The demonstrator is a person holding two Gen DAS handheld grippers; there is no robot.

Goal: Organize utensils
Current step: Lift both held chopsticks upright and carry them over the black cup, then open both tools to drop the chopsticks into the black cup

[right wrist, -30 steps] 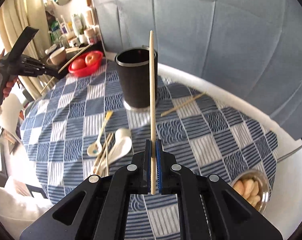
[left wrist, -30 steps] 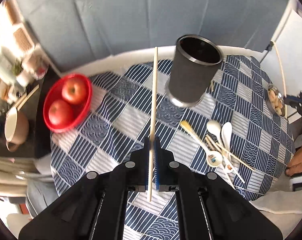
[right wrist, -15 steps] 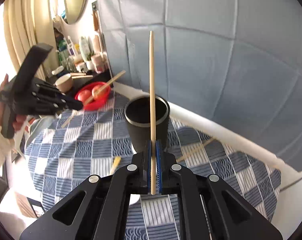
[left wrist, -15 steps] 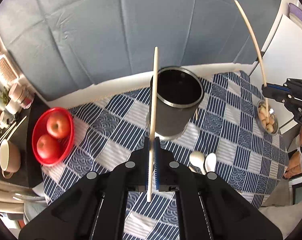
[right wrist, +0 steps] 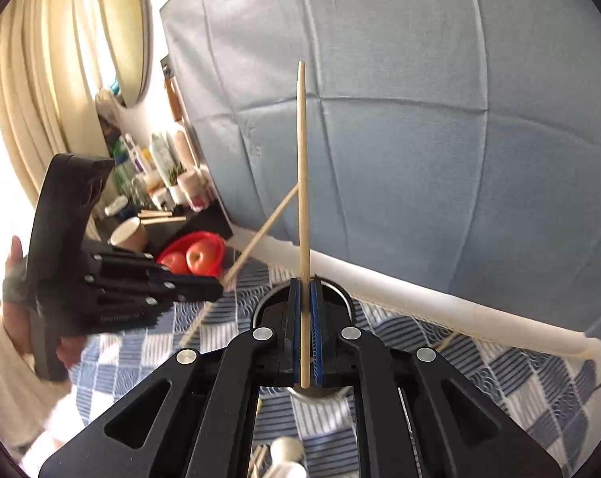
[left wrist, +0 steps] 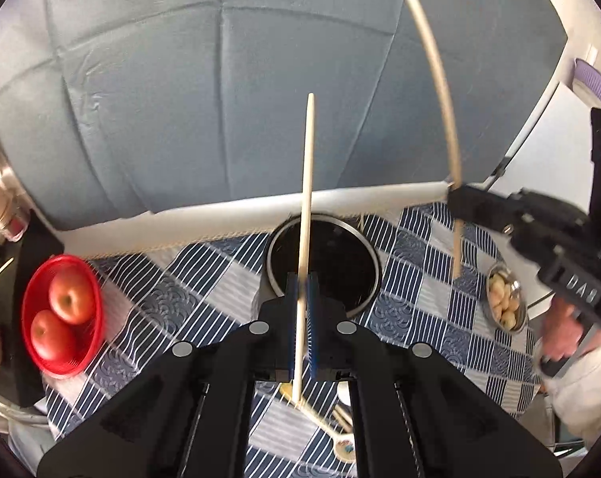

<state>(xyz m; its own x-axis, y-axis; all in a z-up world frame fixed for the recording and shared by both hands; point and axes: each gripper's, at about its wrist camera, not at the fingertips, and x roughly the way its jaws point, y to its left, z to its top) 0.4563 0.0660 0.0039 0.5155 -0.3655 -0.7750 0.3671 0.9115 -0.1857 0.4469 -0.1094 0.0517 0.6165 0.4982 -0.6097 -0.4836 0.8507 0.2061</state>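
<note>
My left gripper [left wrist: 301, 277] is shut on a pale wooden chopstick [left wrist: 307, 183] that stands steeply upward, its fingertips over the open mouth of the black cylindrical holder [left wrist: 340, 255]. My right gripper [right wrist: 305, 283] is shut on a second chopstick [right wrist: 302, 159], also upright, with the holder's rim [right wrist: 346, 298] just behind its fingers. The left wrist view has the right gripper [left wrist: 454, 195] at the right of the holder with its chopstick [left wrist: 432, 59]. The right wrist view has the left gripper [right wrist: 220, 288] at the left, its chopstick [right wrist: 260, 235] slanting.
A red bowl [left wrist: 33, 342] with two apples sits at the left of the blue checked tablecloth [left wrist: 173, 302]. A small metal bowl of snacks [left wrist: 503, 302] stands at the right. Spoons and more chopsticks [left wrist: 344, 446] lie near the front. A grey-blue padded wall rises behind.
Both grippers have risen and closed in on the holder, each keeping its chopstick. The holder now lies right at the fingertips, and each gripper looms larger in the other's view.
</note>
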